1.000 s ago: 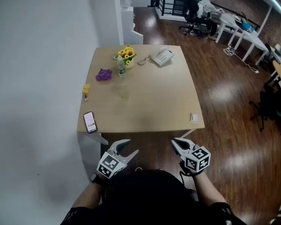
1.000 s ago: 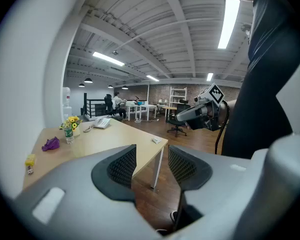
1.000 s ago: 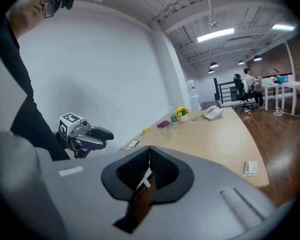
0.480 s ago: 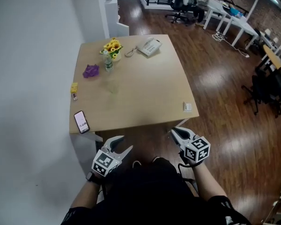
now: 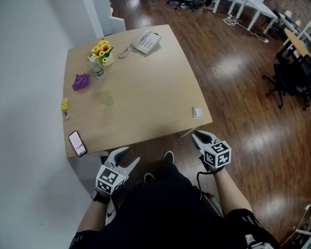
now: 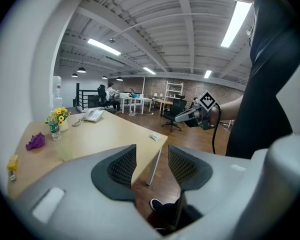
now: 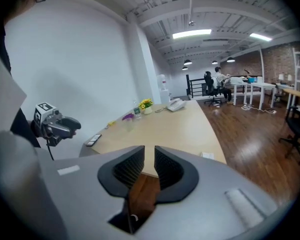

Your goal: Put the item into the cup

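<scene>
A clear plastic cup (image 5: 107, 98) stands on the left half of the wooden table (image 5: 155, 92). A purple crumpled item (image 5: 81, 81) lies beyond it, and a small yellow item (image 5: 65, 104) sits by the left edge. Both grippers hang below the table's near edge, in front of the person's body. My left gripper (image 5: 128, 157) is open with nothing between its pads (image 6: 124, 165). My right gripper (image 5: 198, 136) has a narrow gap between its jaws, which are opening and hold nothing (image 7: 149, 164). The right gripper view also shows the cup (image 7: 128, 125) and the purple item (image 7: 127, 117).
A water bottle (image 5: 97, 70), a pot of yellow flowers (image 5: 102, 50) and a white desk telephone (image 5: 146, 42) stand at the table's far end. A mobile phone (image 5: 77, 143) lies at the near left corner, a small white block (image 5: 197, 112) near the right edge. A white wall runs along the left.
In the head view the table has slid toward the upper left and looks further off. Both grippers have stayed low by the person's body, off the near edge.
</scene>
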